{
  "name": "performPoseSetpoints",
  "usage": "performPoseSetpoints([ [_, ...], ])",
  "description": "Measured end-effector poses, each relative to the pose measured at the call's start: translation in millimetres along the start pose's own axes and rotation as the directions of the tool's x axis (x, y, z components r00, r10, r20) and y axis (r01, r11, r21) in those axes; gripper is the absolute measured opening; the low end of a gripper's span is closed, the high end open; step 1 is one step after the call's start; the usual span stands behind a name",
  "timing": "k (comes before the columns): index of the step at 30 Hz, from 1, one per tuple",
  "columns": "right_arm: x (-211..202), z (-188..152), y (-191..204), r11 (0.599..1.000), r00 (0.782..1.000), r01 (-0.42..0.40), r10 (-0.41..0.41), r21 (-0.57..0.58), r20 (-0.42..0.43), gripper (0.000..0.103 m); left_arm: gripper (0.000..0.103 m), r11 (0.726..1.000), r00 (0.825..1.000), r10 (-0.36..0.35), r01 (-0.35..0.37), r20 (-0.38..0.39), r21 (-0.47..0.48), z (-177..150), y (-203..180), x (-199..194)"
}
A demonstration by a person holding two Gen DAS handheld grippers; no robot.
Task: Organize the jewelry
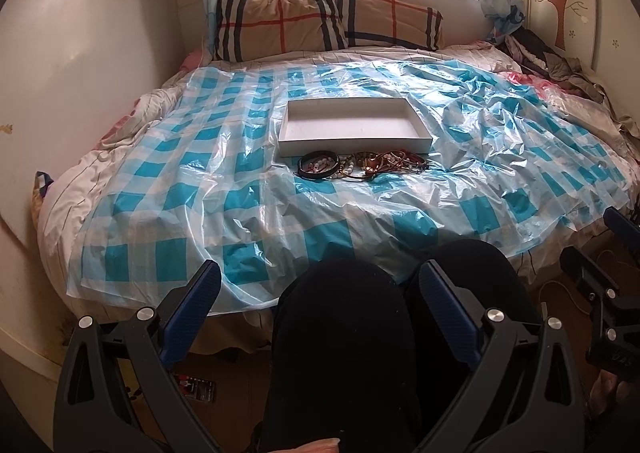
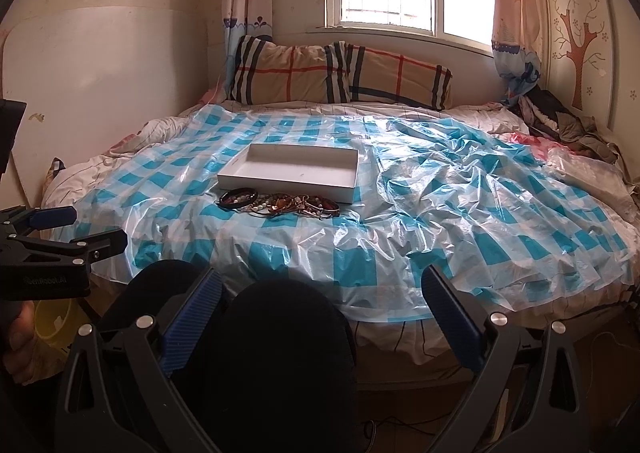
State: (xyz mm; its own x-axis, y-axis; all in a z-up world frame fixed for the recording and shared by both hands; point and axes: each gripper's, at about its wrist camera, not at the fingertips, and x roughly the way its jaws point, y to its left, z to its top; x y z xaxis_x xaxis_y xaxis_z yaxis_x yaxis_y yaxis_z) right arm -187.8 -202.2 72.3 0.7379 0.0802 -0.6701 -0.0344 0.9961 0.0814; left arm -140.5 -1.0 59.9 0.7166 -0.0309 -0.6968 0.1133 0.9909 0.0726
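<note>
Jewelry pile touching tray front edge.

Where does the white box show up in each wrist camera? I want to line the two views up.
Left wrist: the white box sits centre frame, open, behind the jewelry pile.
Right wrist: the white box sits left of centre, the pile along its near edge.
Shared landmark: the plaid pillows under the window.

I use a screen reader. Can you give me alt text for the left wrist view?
An open hand-held gripper points at a bed covered in blue checked plastic sheet, where a tangle of bracelets lies just in front of an empty white box. Plaid pillows sit below a window.
</note>
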Motion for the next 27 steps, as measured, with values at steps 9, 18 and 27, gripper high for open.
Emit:
performPoseSetpoints([
  [9, 0.0, 0.6, -0.6, 1.000, 1.000, 0.000, 0.000, -0.001, -0.001, 0.096, 0.095, 1.000, 1.000, 0.001, -0.001, -0.003, -0.001, -1.4, -1.5, 0.5],
  [18, 13.0, 3.3, 3.8, 1.000, 1.000, 0.007, -0.007, -0.023, 0.002, 0.096, 0.095, 1.000, 1.000, -0.002, 0.002, -0.004, -0.004, -0.1, -1.1, 5.6],
  [27, 53.7, 39.1, -8.3, 0.999, 1.000, 0.019, -0.019, -0.032, -0.002, 0.096, 0.095, 1.000, 0.999, 0.005, -0.007, -0.047, -0.030, 33.4, 14.1, 51.2],
])
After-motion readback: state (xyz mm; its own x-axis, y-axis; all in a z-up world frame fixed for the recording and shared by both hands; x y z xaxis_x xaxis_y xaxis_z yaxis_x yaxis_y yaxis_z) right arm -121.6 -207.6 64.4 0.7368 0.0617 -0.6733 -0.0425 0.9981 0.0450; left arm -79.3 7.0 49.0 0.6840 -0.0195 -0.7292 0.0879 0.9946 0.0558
